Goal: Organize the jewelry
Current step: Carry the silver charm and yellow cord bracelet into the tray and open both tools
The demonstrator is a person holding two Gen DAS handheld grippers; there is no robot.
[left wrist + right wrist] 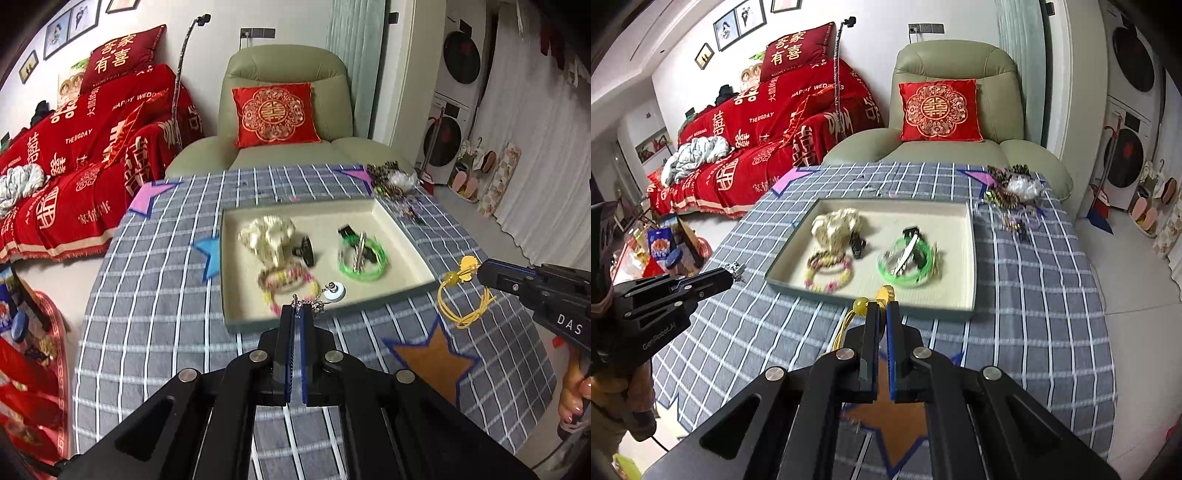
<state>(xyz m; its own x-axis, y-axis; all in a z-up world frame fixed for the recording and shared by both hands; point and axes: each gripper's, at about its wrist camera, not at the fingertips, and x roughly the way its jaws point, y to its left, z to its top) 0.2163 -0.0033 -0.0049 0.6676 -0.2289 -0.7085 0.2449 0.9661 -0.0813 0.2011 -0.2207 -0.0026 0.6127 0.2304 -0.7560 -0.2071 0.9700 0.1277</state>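
A shallow cream tray (406,240) (971,258) sits on the checked tablecloth. It holds a cream scrunchie (267,232) (836,223), a pink-yellow bead bracelet (288,284) (829,275), a green bangle (364,258) (905,264) and black clips. My left gripper (296,308) (733,273) is shut on a silver chain necklace (325,295) with a round pendant, above the tray's near edge. My right gripper (882,306) (480,271) is shut on a yellow cord necklace (461,295) (860,306) with an amber bead, right of the tray.
A pile of more jewelry (395,184) (1012,195) lies at the table's far right corner. Star-shaped patches mark the cloth. A green armchair (288,110) with a red cushion stands behind the table, a red-covered sofa (92,147) to the left.
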